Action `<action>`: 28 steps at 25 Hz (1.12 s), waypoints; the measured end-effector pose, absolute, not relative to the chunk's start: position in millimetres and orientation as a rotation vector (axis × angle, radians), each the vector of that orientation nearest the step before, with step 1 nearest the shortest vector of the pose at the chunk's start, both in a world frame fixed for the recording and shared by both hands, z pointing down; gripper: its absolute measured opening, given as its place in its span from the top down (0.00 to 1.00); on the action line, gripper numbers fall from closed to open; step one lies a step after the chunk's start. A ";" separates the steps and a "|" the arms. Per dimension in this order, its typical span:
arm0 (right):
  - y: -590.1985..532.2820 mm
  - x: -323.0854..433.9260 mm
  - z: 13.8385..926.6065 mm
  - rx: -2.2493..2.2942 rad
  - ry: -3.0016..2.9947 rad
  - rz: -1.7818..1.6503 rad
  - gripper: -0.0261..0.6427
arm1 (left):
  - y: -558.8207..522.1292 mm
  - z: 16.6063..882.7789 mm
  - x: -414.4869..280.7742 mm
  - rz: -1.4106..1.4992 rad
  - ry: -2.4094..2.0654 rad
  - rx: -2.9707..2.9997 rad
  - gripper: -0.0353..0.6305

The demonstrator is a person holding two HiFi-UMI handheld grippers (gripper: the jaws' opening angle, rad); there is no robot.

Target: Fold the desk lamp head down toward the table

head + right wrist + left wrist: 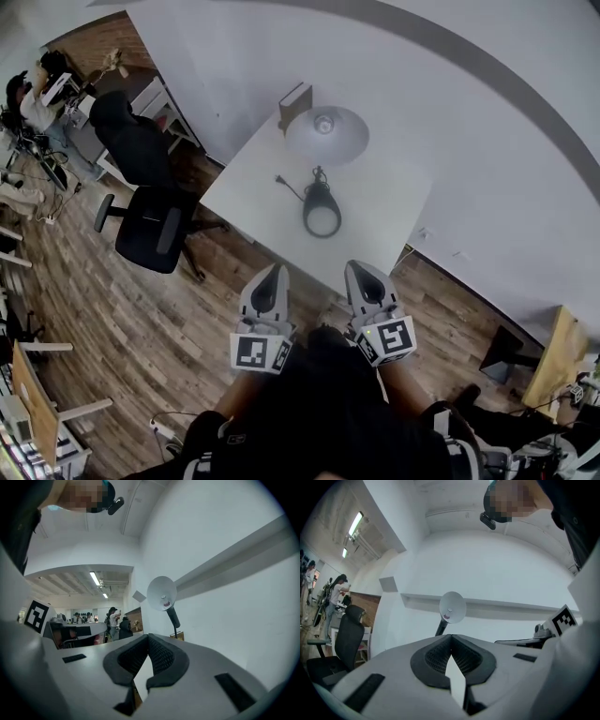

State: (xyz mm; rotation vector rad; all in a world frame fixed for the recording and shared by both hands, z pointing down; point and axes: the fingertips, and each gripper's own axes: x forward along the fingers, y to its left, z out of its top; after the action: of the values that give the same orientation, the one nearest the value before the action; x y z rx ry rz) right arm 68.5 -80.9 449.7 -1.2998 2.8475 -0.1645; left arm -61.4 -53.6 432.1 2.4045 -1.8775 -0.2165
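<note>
A desk lamp stands on a white table (375,211): a round white head (326,134) raised high on a dark arm, over a black ring base (322,212). Its cord and plug (281,181) lie on the tabletop. In both gripper views the lamp head (452,607) (161,593) faces me, upright on its arm. My left gripper (273,274) and right gripper (360,270) hover side by side short of the table's near edge, both shut and holding nothing. The tips of each meet (450,636) (148,635).
A black office chair (150,223) stands left of the table on the wood floor. A brown box (294,101) sits at the table's far corner against the white wall. People stand at desks (37,94) far left. A wooden piece (553,361) lies at the right.
</note>
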 end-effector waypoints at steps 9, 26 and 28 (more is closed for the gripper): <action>-125.0 73.3 433.8 -1.302 2.814 -0.157 0.94 | -92.4 414.7 -65.1 -0.228 -1.928 2.399 0.91; -212.4 63.4 401.6 -1.414 2.619 -0.221 0.80 | -194.1 379.8 -81.8 -0.326 -1.739 2.554 0.75; -219.2 61.1 394.8 -1.407 2.599 -0.220 0.78 | -203.7 374.7 -82.6 -0.339 -1.723 2.569 0.74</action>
State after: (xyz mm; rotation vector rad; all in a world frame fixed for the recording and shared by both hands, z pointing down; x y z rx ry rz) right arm 61.1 -219.2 394.8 -1.4066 2.5989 -0.2202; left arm -82.6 -203.7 374.7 2.5692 -1.7233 -0.3394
